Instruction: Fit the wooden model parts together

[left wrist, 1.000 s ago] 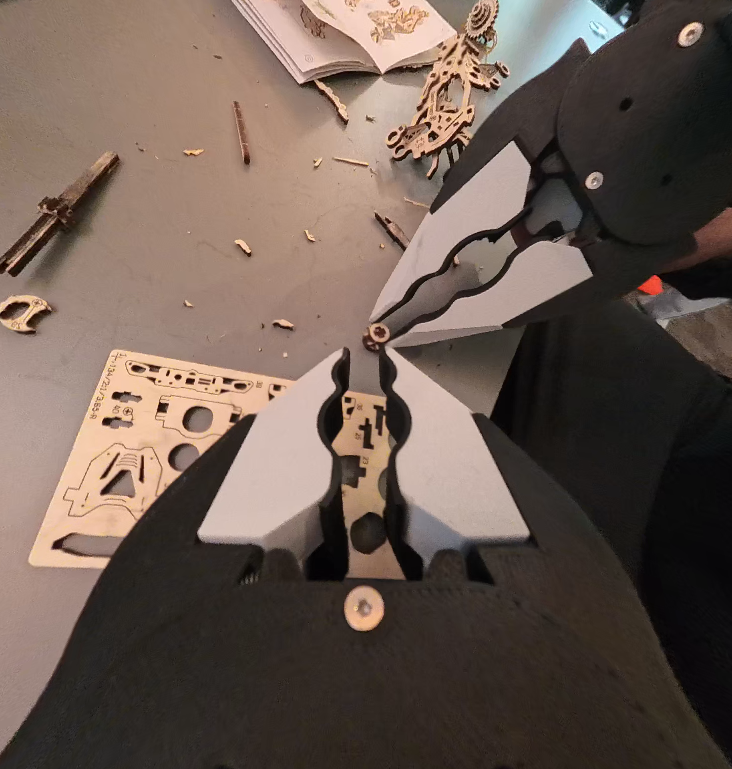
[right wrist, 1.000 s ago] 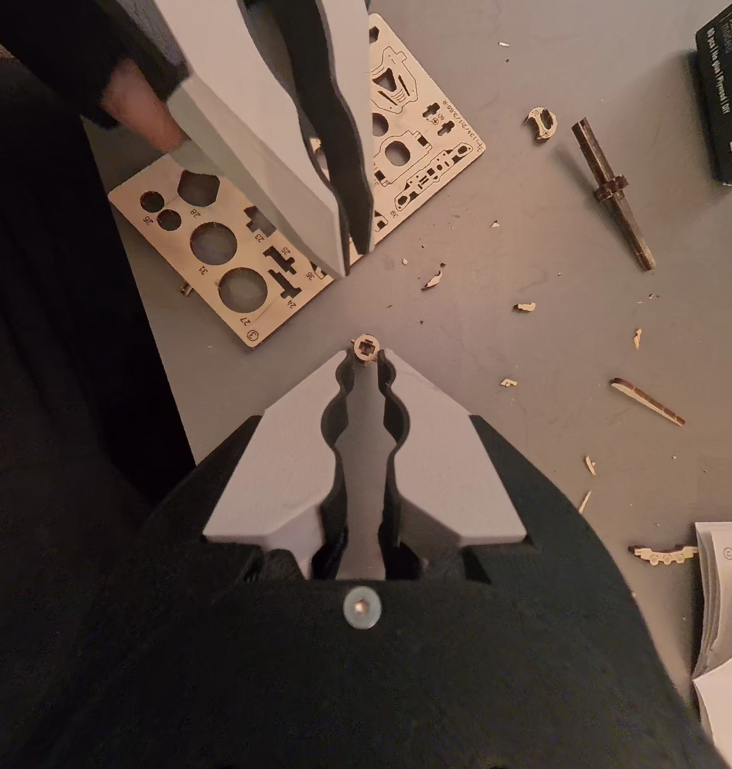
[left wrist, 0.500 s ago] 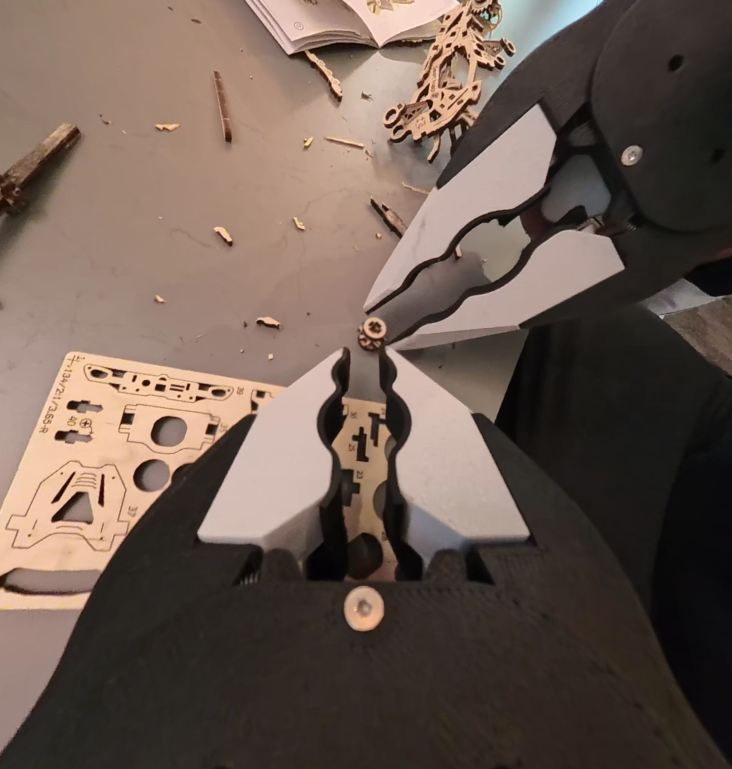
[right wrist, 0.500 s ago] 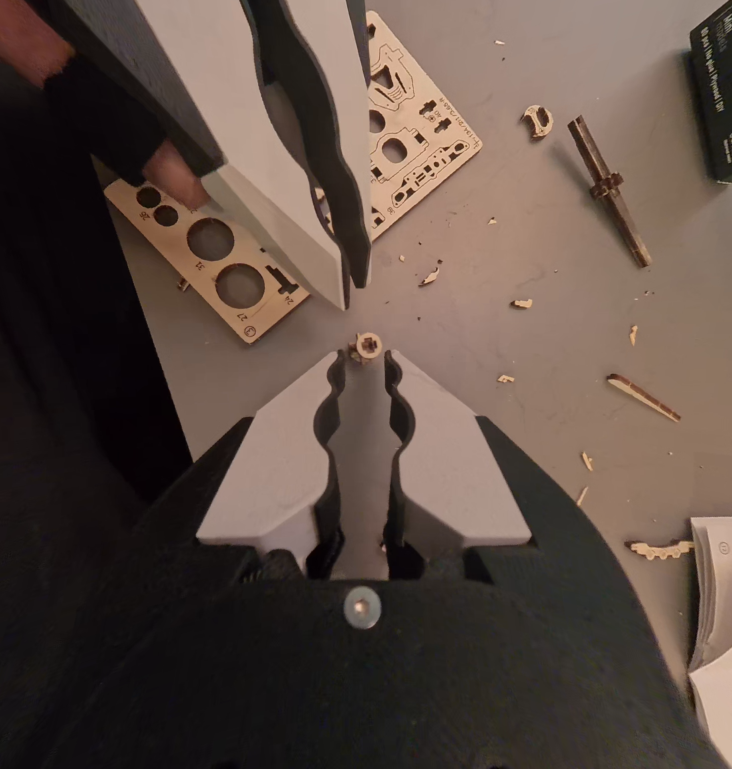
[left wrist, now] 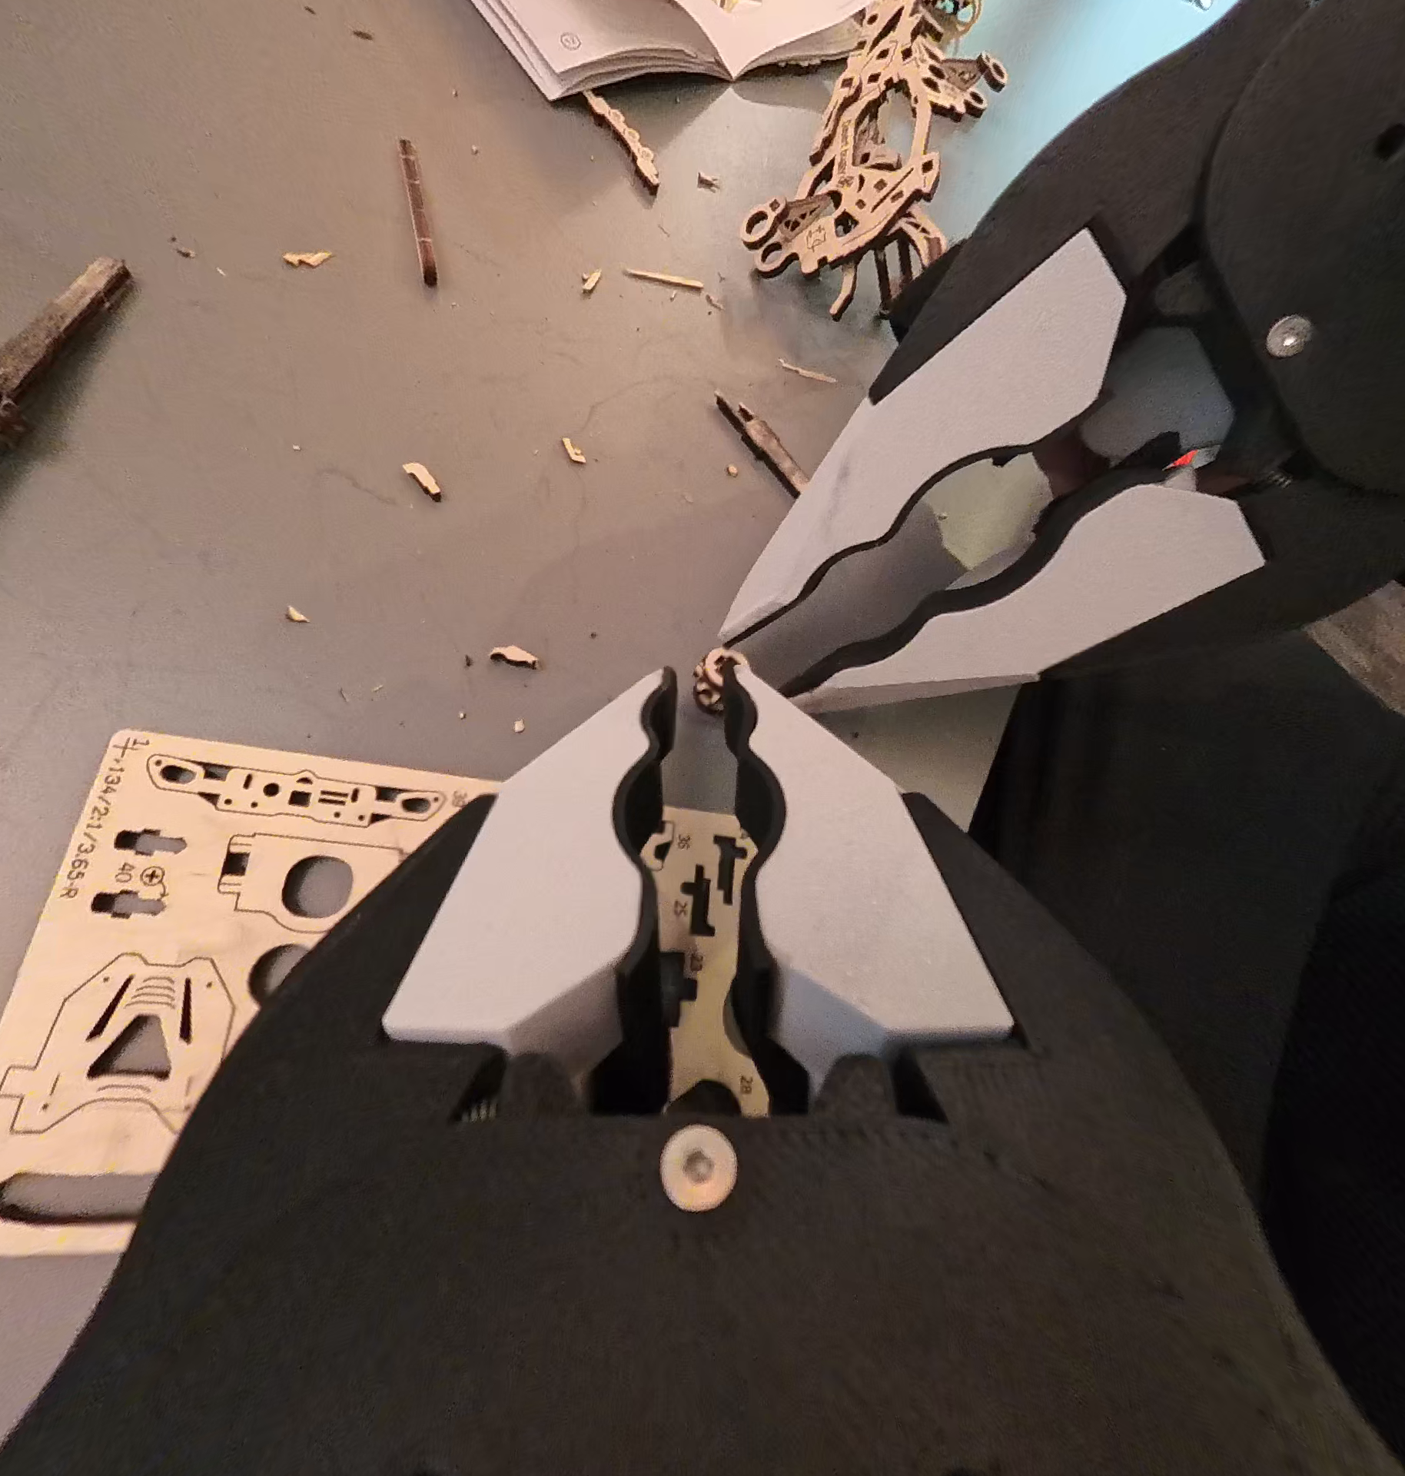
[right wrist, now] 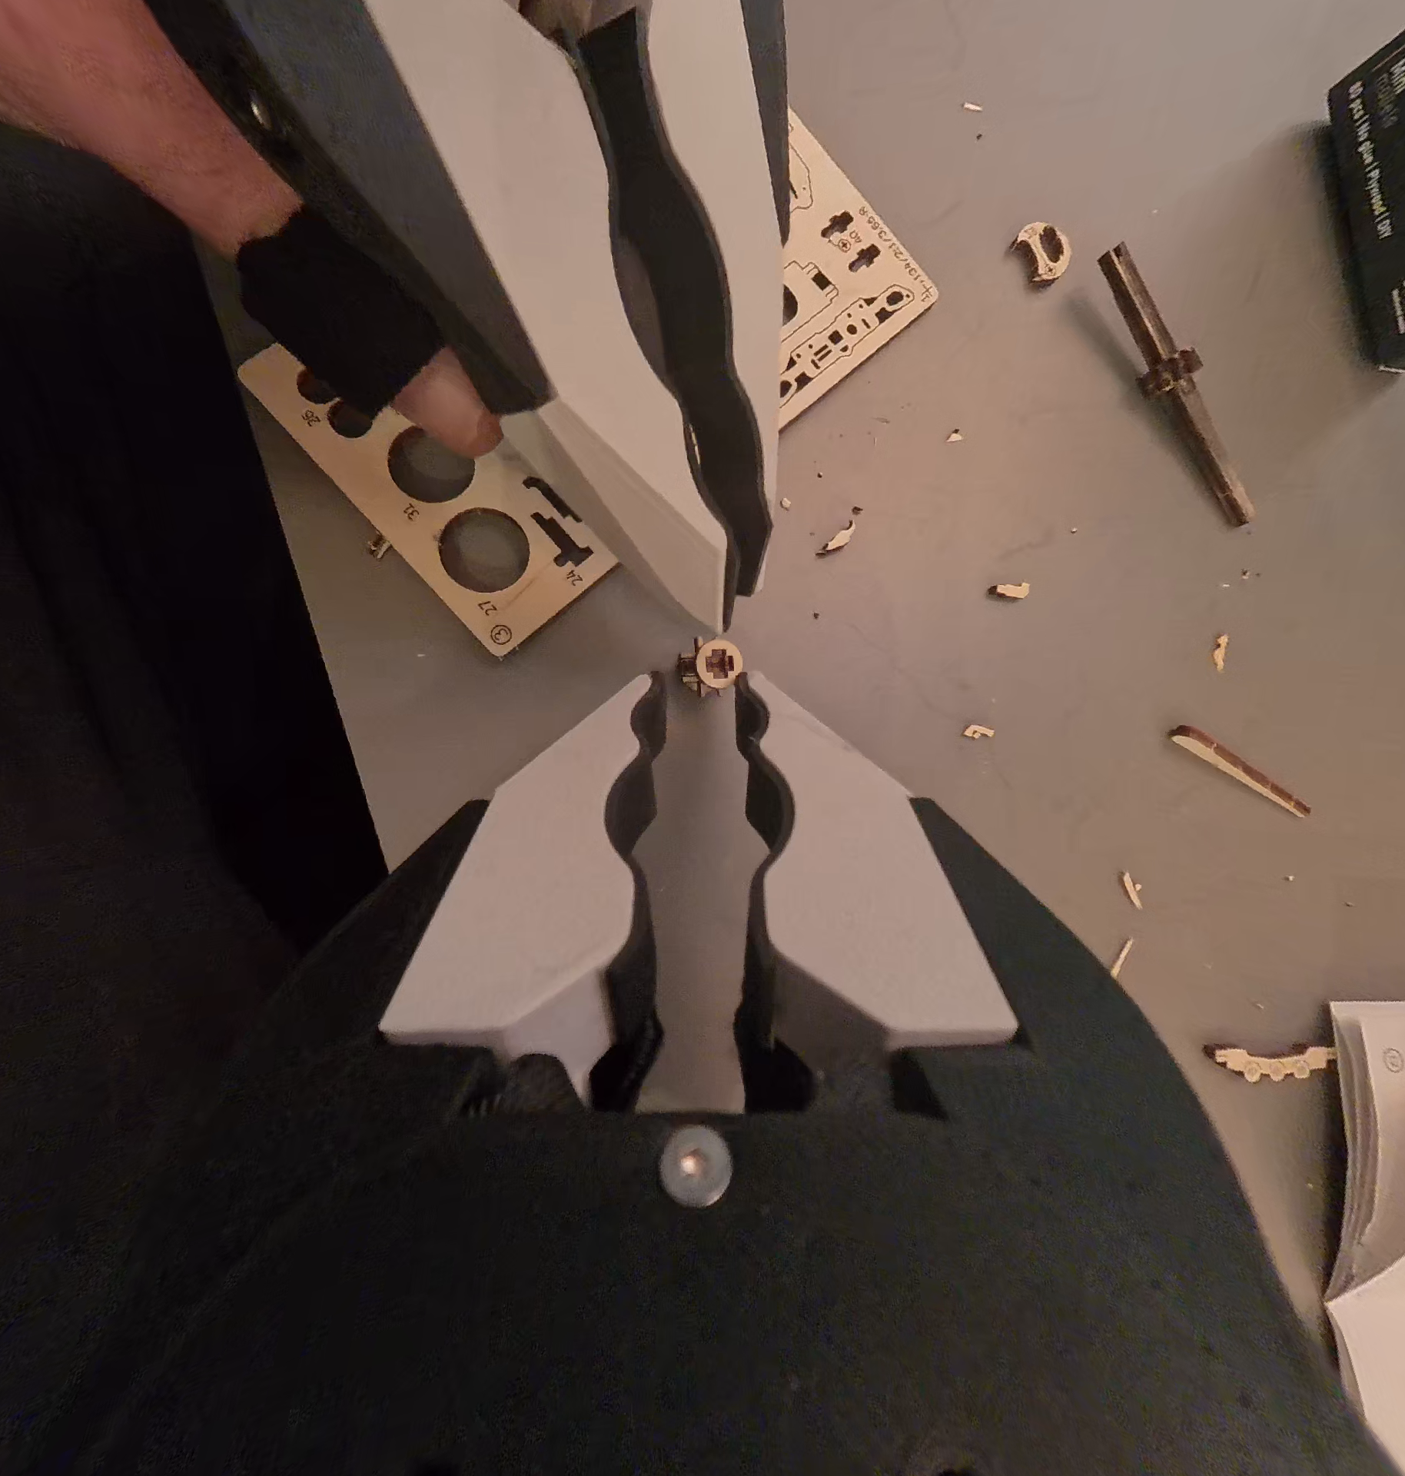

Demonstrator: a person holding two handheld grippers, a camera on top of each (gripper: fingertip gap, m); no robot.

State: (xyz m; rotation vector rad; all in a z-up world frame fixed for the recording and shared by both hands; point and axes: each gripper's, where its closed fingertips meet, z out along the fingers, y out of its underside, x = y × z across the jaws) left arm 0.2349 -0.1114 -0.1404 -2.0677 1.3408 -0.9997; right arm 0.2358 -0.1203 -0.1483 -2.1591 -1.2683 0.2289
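A small round wooden gear piece [right wrist: 711,667] with a cross-shaped hole sits between the fingertips of my right gripper [right wrist: 703,679]. Its jaws stand a little wider than the piece, with a thin gap on each side. My left gripper [right wrist: 738,599] comes down from above, its tips just over the piece. In the left wrist view the gear piece [left wrist: 713,681] lies against the right fingertip of my left gripper [left wrist: 699,675], whose jaws are narrowly apart. My right gripper [left wrist: 759,663] reaches in from the right. I cannot tell whether the piece rests on the table.
A punched wooden parts sheet [left wrist: 164,918] lies under my left gripper and also shows in the right wrist view [right wrist: 851,319]. A part-built wooden model [left wrist: 859,160] and an open booklet [left wrist: 667,48] lie farther off. A dark axle [right wrist: 1170,383], a dark box [right wrist: 1394,216] and wood chips lie around. The tips of both grippers are at nearly the same place.
My right gripper's jaws have opened from a tight hold on the gear piece. My left gripper has moved in until its tips reach the piece.
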